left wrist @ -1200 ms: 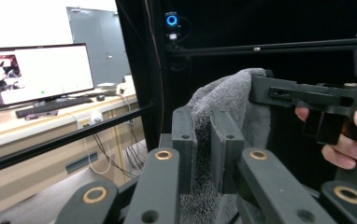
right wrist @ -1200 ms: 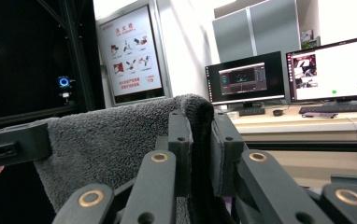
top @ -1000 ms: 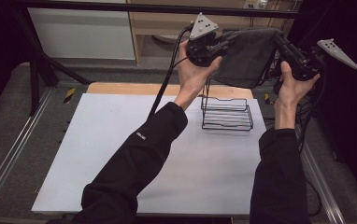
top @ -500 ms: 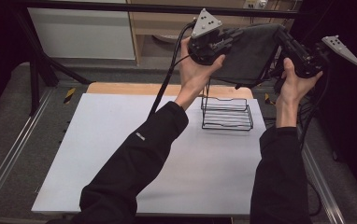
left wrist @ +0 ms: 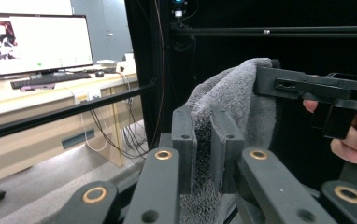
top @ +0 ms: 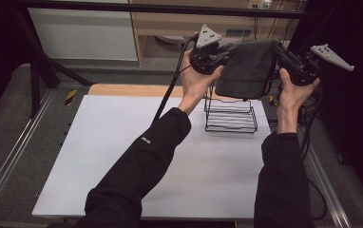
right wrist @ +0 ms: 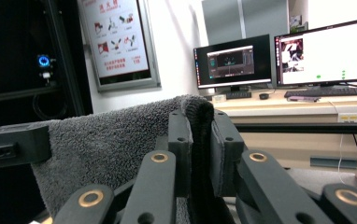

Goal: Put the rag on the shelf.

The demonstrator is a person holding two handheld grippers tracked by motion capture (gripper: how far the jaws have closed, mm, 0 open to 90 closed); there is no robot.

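The left gripper and the right gripper each pinch a top corner of the grey towel tight, holding it stretched sideways above the wire rack near the worktop's far right corner.

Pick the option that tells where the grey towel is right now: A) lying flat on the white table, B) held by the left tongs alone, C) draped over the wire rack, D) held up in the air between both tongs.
D: the grey towel hangs above the wire rack, one top corner pinched in the left tongs, the other in the right tongs.
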